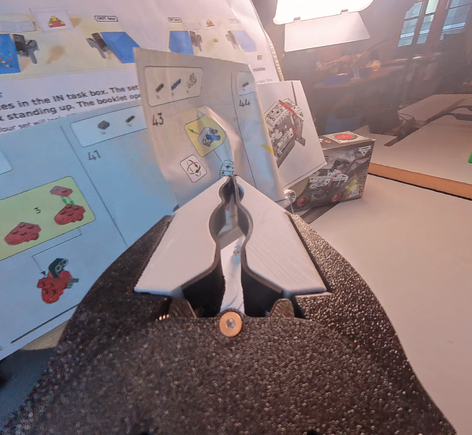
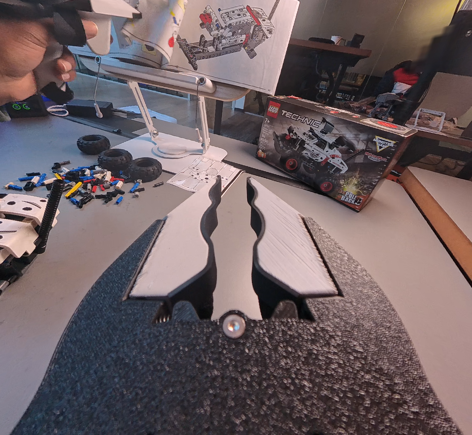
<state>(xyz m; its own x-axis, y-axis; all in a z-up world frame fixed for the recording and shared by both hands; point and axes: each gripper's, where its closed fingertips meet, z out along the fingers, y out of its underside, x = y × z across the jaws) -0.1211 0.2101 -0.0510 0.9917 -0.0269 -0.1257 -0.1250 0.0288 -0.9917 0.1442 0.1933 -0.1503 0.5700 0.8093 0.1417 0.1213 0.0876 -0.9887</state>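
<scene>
Hidden, cropped, blurred bits – both wrist views

Left wrist view: instruction sheet (image 1: 76, 40) cut by top & left edges, small print blurred; booklet page (image 1: 194, 121) bottom hidden behind left gripper (image 1: 232, 180) tips; boxed set (image 1: 342, 167) partly behind booklet. Right wrist view: white model part (image 2: 20, 218) cut by left edge; hand (image 2: 23, 47) cropped at left; small pieces (image 2: 84, 185) too tiny to ID; mosaic patch upper right.
</scene>
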